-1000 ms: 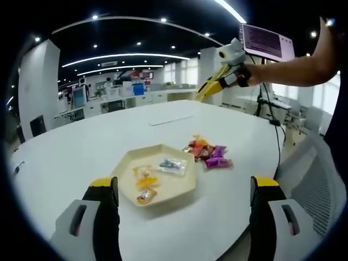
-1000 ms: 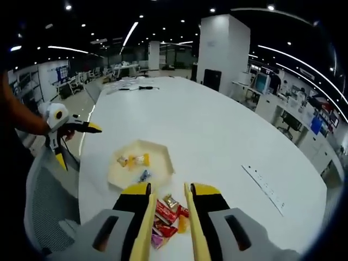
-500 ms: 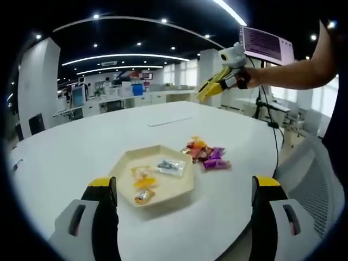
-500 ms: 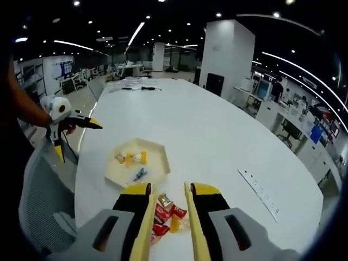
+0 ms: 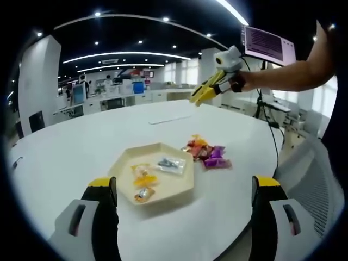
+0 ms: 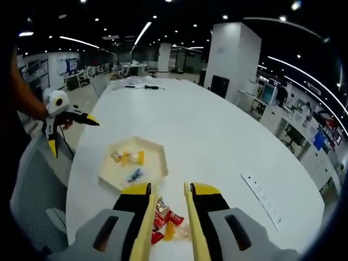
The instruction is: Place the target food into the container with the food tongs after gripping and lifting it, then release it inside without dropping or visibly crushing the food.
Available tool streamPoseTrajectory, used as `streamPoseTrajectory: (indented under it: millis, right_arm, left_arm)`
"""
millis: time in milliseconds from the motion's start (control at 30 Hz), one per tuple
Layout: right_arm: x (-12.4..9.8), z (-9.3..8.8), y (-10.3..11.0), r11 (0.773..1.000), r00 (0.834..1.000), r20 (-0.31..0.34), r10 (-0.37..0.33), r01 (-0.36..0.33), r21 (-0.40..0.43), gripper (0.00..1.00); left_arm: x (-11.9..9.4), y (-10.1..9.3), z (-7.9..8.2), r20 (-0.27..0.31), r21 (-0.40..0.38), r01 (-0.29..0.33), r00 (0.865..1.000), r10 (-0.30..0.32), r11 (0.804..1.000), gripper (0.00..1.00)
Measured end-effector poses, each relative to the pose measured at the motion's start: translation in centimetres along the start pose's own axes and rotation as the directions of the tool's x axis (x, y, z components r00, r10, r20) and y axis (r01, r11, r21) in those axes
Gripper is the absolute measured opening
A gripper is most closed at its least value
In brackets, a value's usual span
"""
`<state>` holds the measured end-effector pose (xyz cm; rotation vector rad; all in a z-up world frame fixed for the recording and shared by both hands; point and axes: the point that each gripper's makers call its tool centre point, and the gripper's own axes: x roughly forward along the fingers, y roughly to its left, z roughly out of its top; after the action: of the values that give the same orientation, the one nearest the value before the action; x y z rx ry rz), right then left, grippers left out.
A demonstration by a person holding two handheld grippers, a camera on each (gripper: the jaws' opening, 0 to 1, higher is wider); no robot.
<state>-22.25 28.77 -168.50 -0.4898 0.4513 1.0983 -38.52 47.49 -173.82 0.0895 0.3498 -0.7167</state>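
You hold the left gripper [image 5: 182,209] low over the near edge of the white table [image 5: 81,147], and its two jaws are spread wide apart, with nothing between them. Beyond the jaws, in the left gripper view, the cream hexagonal tray [image 5: 154,176] lies flat on the table, and three wrapped candies are inside it: a yellow-orange one [image 5: 142,173], a grey-blue one [image 5: 171,165] to its right, and a small orange one [image 5: 142,194] nearer to you. To the right of the tray, near it but not touching it, a small pile of wrapped candies [image 5: 207,153] in red, orange and purple lies on the table. Farther away and high above the table, your right gripper [image 5: 207,91] is held in your right hand [image 5: 235,81]; from this view its yellow jaws look close together, and I cannot see anything between them. In the right gripper view, the jaws of this gripper stand narrow, with only a small gap, and they pinch nothing; the candy pile shows through the gap, on the table well below them. In that view the tray is at the left, beyond the jaws, and the left gripper hangs off the table's left edge. A thin white strip [image 6: 263,200] lies on the table to the right.
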Motion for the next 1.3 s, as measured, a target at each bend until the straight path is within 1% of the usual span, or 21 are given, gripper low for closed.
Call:
streamPoseTrajectory:
  millis: [233,300,400,633,900,1033,1067,1200,1300]
  right_arm:
    - [1.7,-1.3,0.0,0.999,0.999,-0.008,0.037,-0.037,-0.023,0.28]
    - [2.3,-2.0,0.1,0.998,0.998,-0.025,0.053,-0.054,-0.034,0.28]
    - [3.0,-2.5,0.4,0.997,0.997,-0.019,0.077,-0.077,-0.031,0.28]
    - [4.7,-4.3,0.9,0.994,0.995,-0.045,0.093,-0.095,-0.047,0.28]
    - [6.1,-5.8,1.7,0.991,0.990,-0.074,0.121,-0.125,-0.050,0.28]
    - [7.2,-6.8,2.2,0.988,0.984,-0.112,0.136,-0.143,-0.057,0.28]
    - [7.3,-7.0,2.3,0.987,0.982,-0.118,0.148,-0.155,-0.048,0.28]
    - [7.8,-7.3,2.3,0.988,0.983,-0.115,0.144,-0.150,-0.040,0.28]
    - [8.3,-8.0,2.4,0.986,0.979,-0.138,0.150,-0.158,-0.049,0.28]
  left_arm:
    - [0.1,0.0,-0.2,-0.009,-0.004,0.001,1.000,-0.001,1.000,0.99]
    - [0.1,0.1,-0.2,-0.011,-0.004,-0.002,1.000,0.002,1.000,0.99]
    - [0.1,0.1,-0.3,-0.014,-0.007,-0.004,1.000,0.004,1.000,0.99]
    - [0.1,0.3,-0.4,-0.018,-0.009,-0.014,1.000,0.014,1.000,0.99]
    - [0.1,0.3,-0.5,-0.025,-0.010,-0.013,1.000,0.013,1.000,0.99]
    - [0.2,0.3,-0.5,-0.027,-0.012,-0.012,1.000,0.011,1.000,0.99]
    - [0.2,0.3,-0.6,-0.028,-0.013,-0.011,1.000,0.011,1.000,0.99]
    - [0.1,0.4,-0.6,-0.026,-0.016,-0.017,1.000,0.017,1.000,0.99]
    - [0.1,0.4,-0.5,-0.025,-0.018,-0.019,1.000,0.018,1.000,0.99]
